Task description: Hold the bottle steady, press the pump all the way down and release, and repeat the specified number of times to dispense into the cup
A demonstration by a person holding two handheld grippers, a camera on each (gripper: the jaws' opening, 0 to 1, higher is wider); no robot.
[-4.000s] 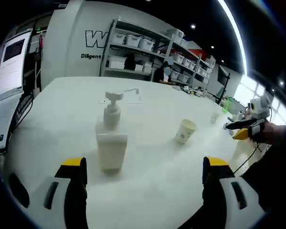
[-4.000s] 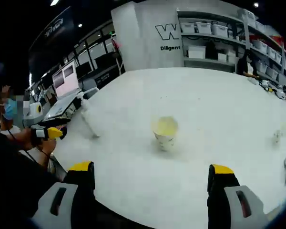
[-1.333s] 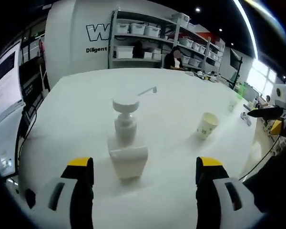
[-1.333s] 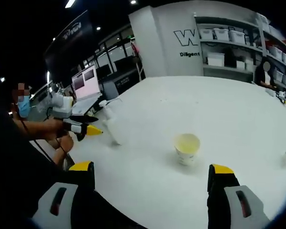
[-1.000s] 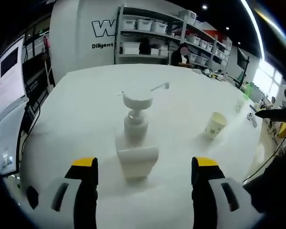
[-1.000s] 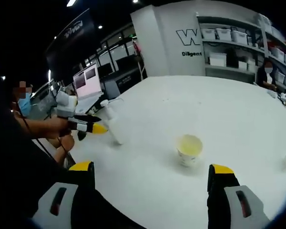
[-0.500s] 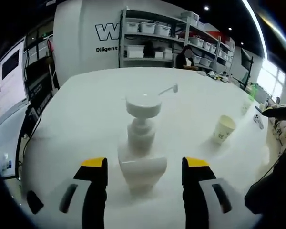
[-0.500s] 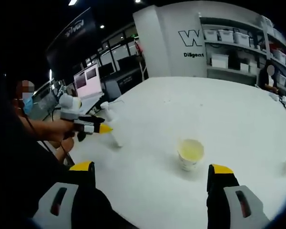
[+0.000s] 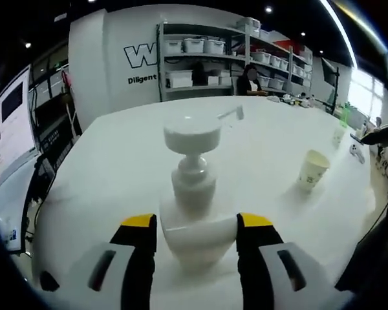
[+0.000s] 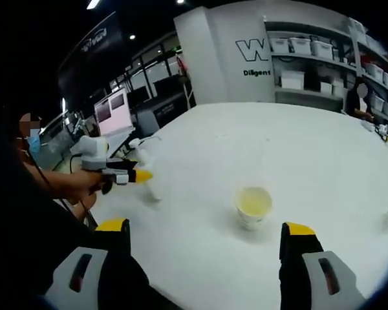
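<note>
A white pump bottle (image 9: 197, 194) stands on the white table (image 9: 110, 155), its round pump head up and its thin spout pointing away to the right. My left gripper (image 9: 197, 223) has its yellow-tipped jaws pressed against both sides of the bottle's body. A paper cup (image 9: 312, 169) stands to the right of the bottle, well apart from it. In the right gripper view the cup (image 10: 253, 205) holds pale yellow liquid and sits ahead of my right gripper (image 10: 205, 236), which is open with nothing between its jaws. The left gripper (image 10: 132, 174) shows there, shut on the bottle (image 10: 150, 187).
Shelves with white bins (image 9: 200, 61) line the back wall. A monitor (image 9: 10, 129) stands off the table's left edge. Small items (image 9: 339, 132) sit at the far right of the table. A person's arm (image 10: 58, 184) reaches in from the left.
My left gripper has moved forward to the bottle and its jaws have narrowed until they meet the bottle's sides. The right gripper stays open and hardly moves.
</note>
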